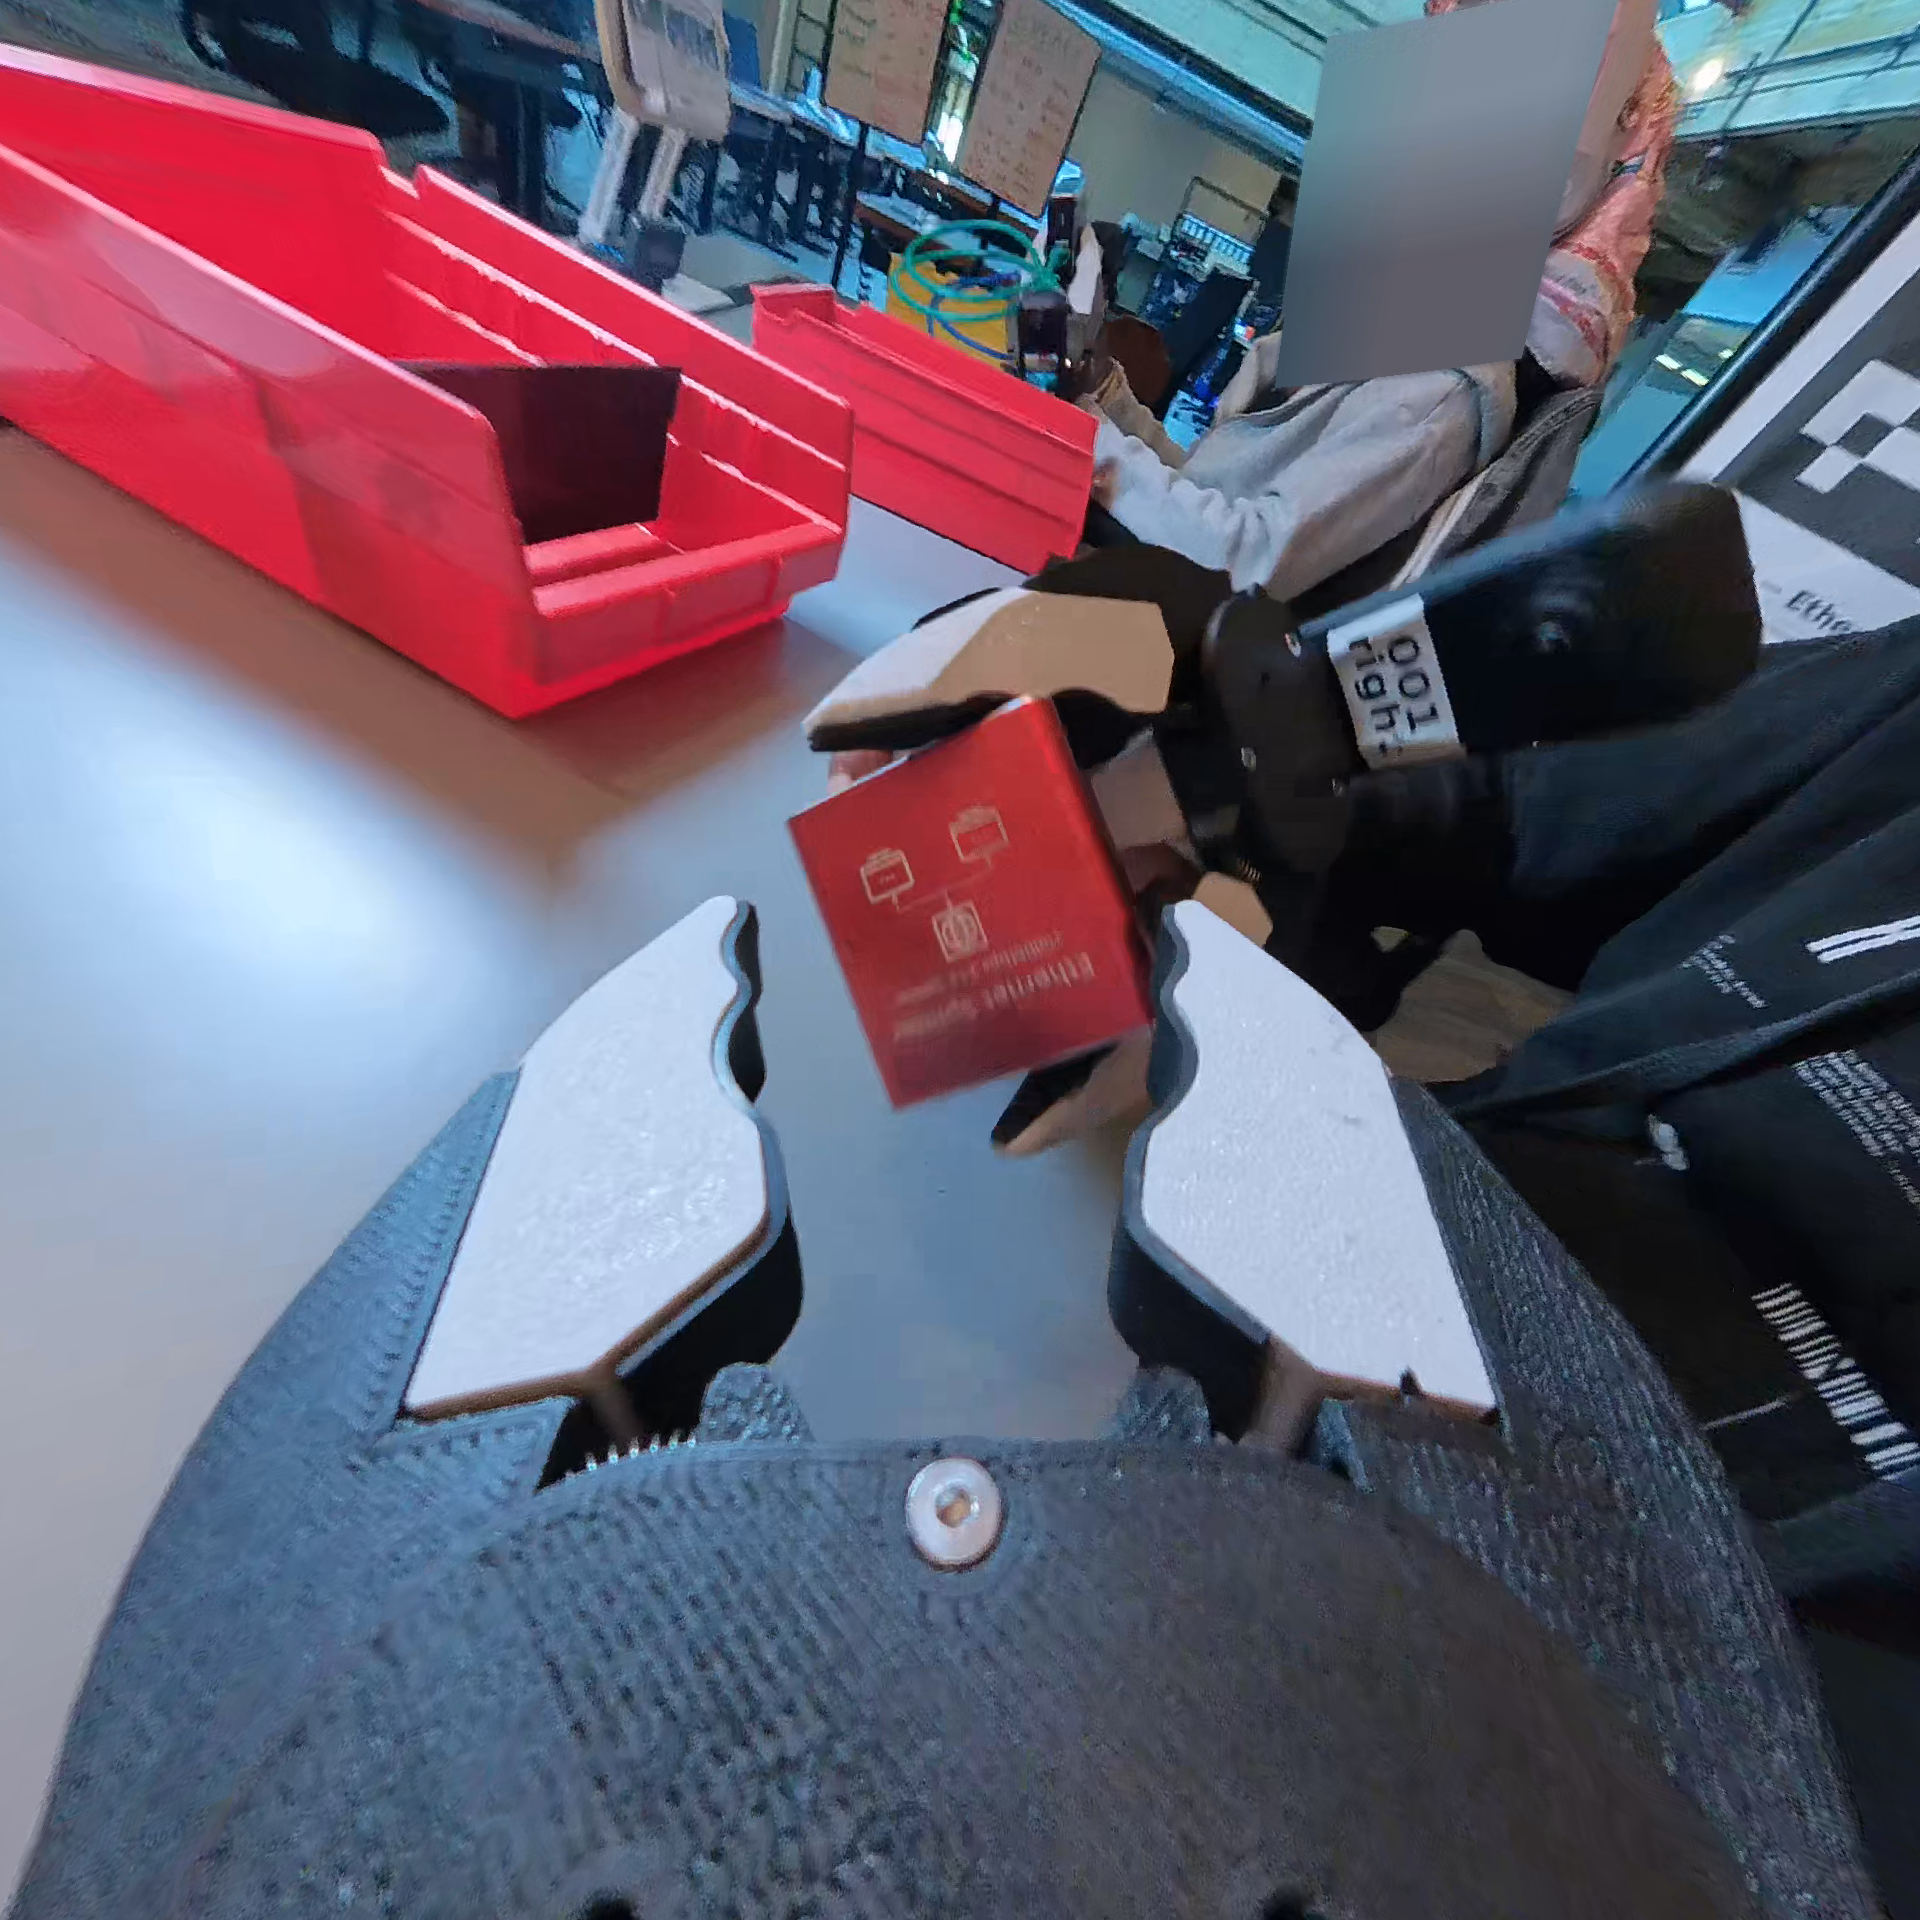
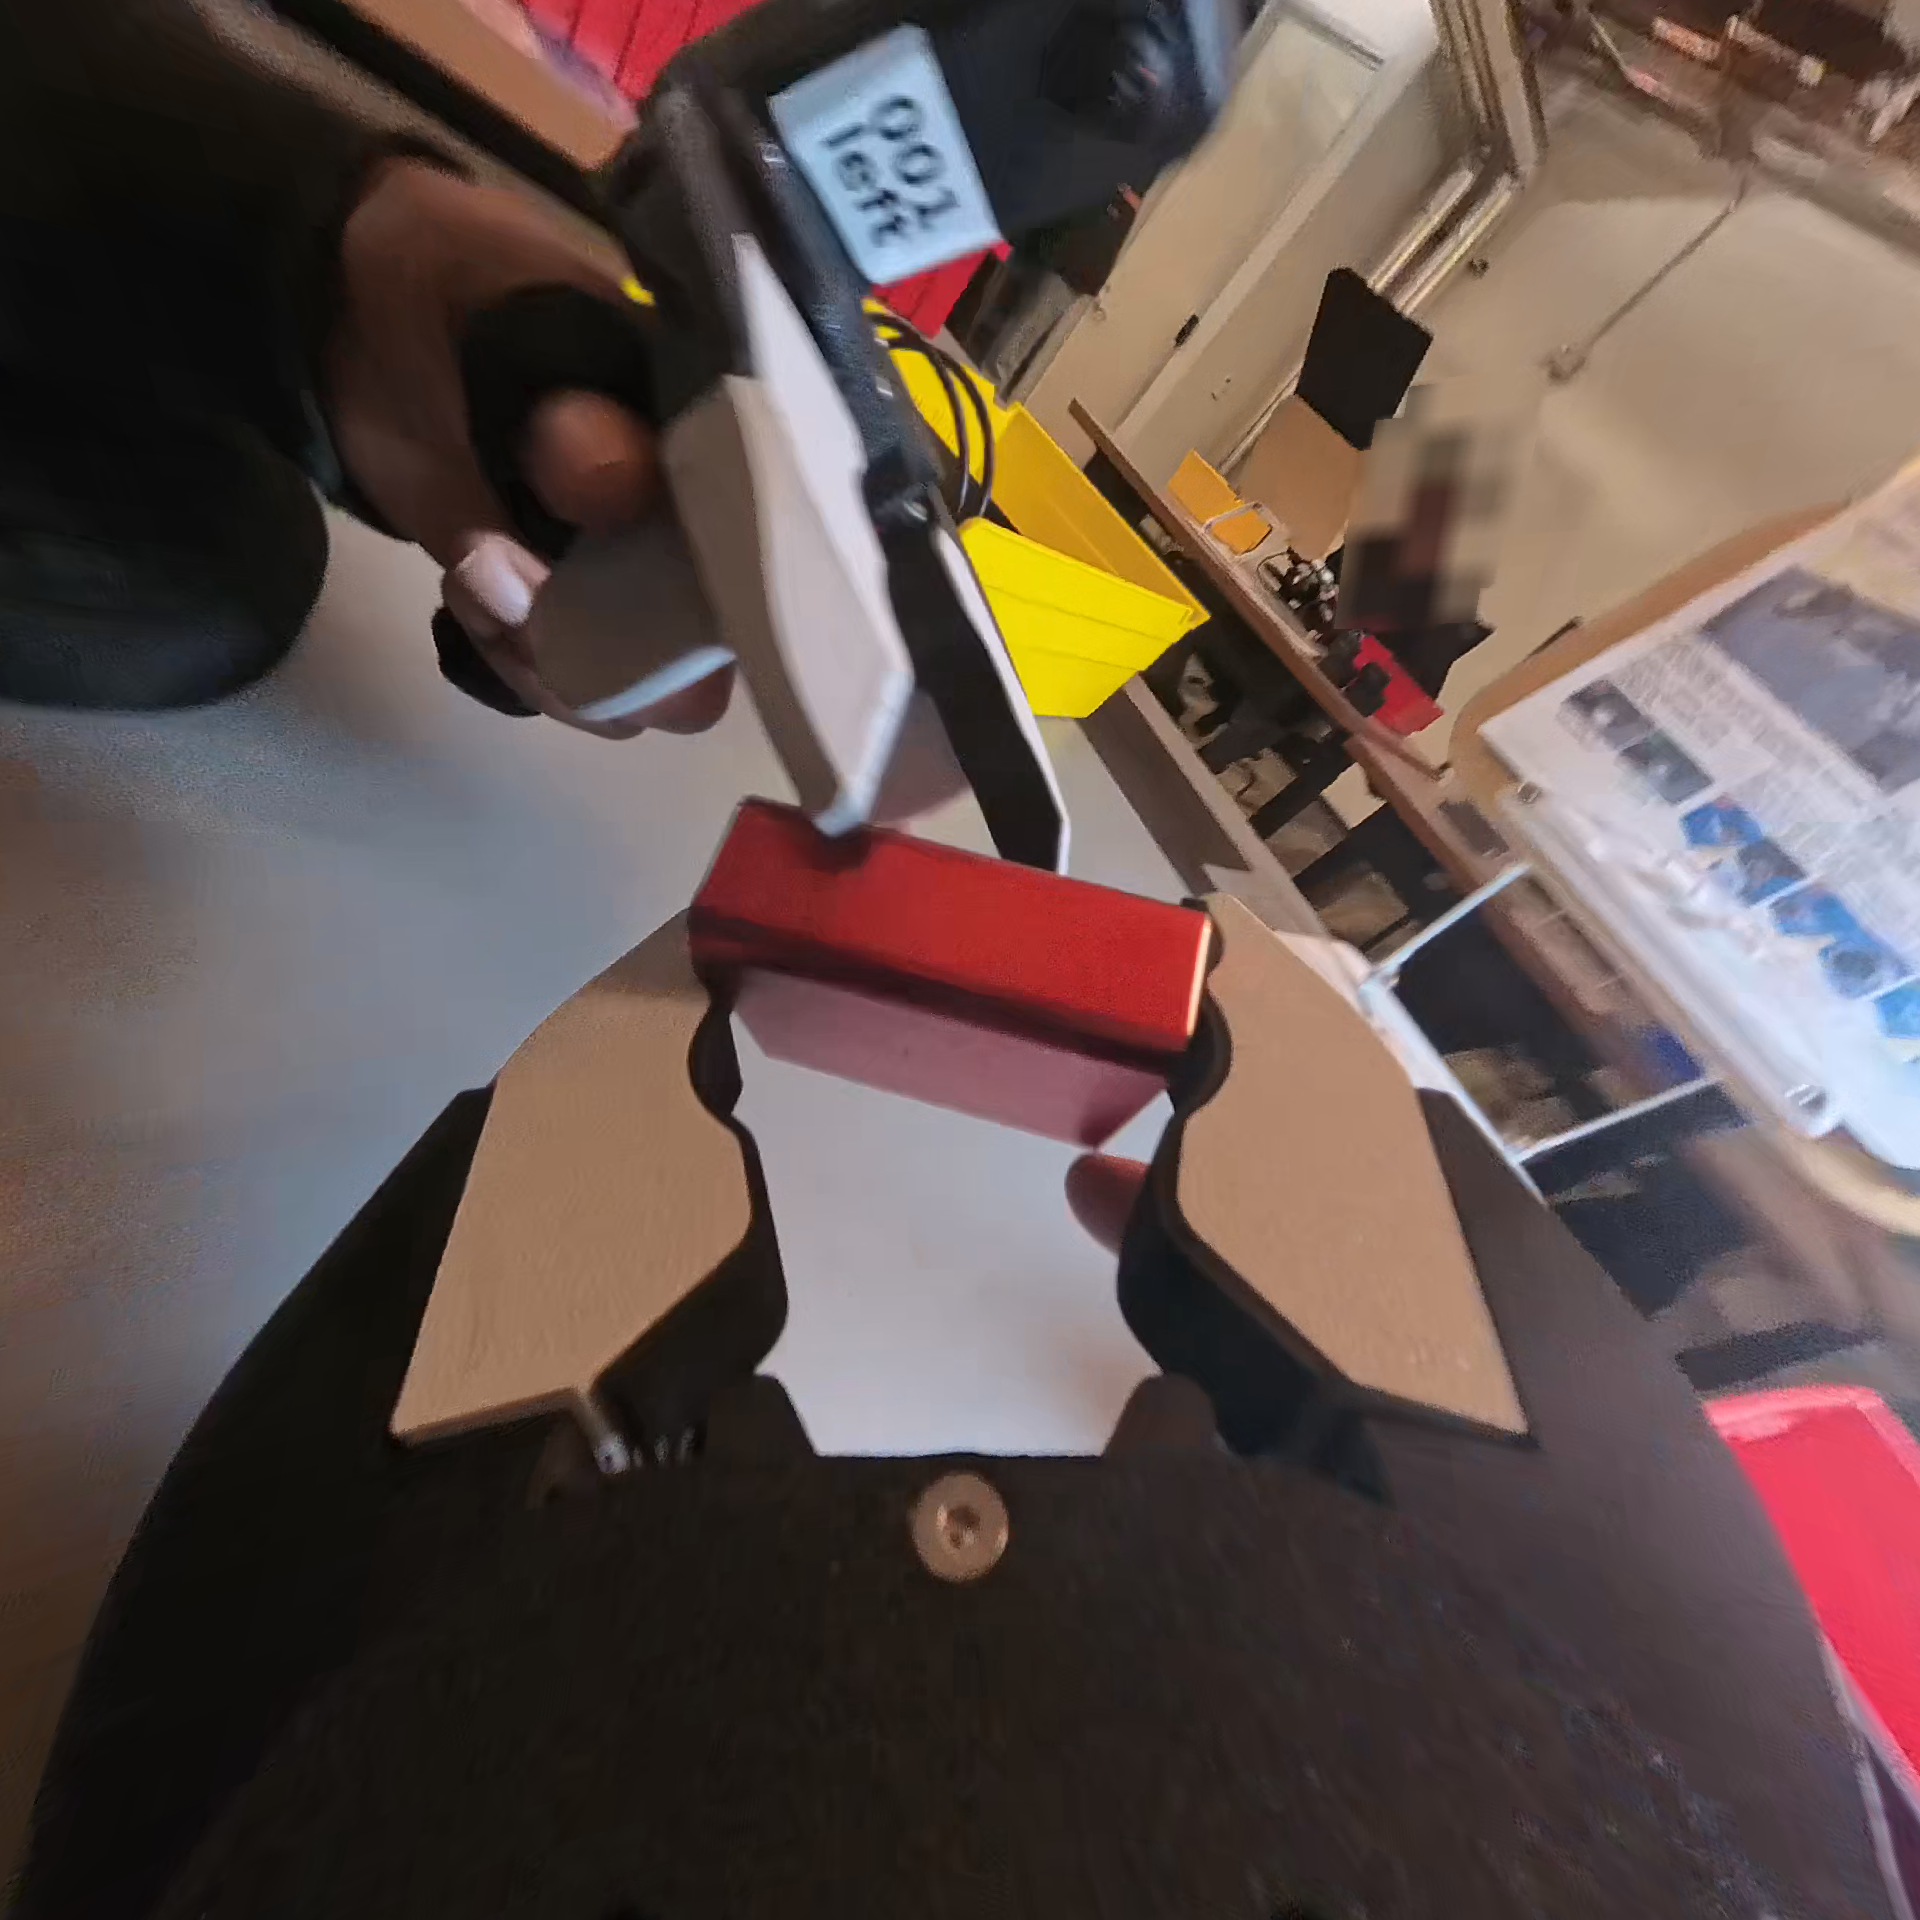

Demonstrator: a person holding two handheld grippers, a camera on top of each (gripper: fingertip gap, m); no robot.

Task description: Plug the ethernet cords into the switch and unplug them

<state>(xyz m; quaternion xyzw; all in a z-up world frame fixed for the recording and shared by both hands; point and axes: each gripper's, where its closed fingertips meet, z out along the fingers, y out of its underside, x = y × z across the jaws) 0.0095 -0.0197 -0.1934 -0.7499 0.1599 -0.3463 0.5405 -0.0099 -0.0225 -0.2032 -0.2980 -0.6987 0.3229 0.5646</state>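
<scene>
A: Where is the switch (image 1: 971, 899) right now?

B: Off the table (image 1: 260, 883), held in the air. It is a small red metal box with white line drawings and print on its broad face. The right gripper (image 2: 951, 997) has it clamped across its width, one finger on each side.

A: And the left gripper (image 1: 951, 997)?

B: Its jaws stand wide and hold nothing. In the right wrist view one of its fingertips (image 2: 842, 810) sits at the far top edge of the box, touching or very nearly; I cannot tell which. In its own view the box lies just beyond its tips, tilted.

A: So which step is this?

B: I judge it an early one, getting the switch placed or handed across before any plugging. No ethernet cord shows near the box, and its ports are not visible from either view.

A: What does the next move need?

B: Probably a steady box with the port side turned outward, then a cord fetched. Red bins (image 1: 436, 447) sit on the table beyond it, and a yellow bin (image 2: 1070, 613) farther off; what they hold is hidden
</scene>
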